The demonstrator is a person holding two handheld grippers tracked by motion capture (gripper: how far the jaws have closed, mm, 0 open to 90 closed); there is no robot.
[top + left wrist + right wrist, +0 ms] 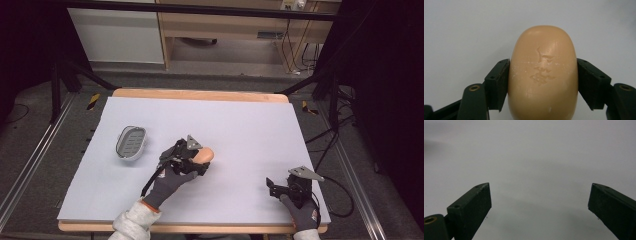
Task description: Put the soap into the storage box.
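White-covered table (240,125), grey soap dish (131,142) at its left, left gripper (202,161) mid-table clamping tan soap bar (543,72) between both jaws, right gripper (272,187) near front-right corner, jaws spread wide, holding nothing.

The surface (240,130) is wood with a pale sheet on top, and it stands on a grey floor (35,150). Behind it are a wooden desk (225,25) and a white cabinet (117,35). Black cables (335,145) lie on the floor, and the sides of the room are dark.
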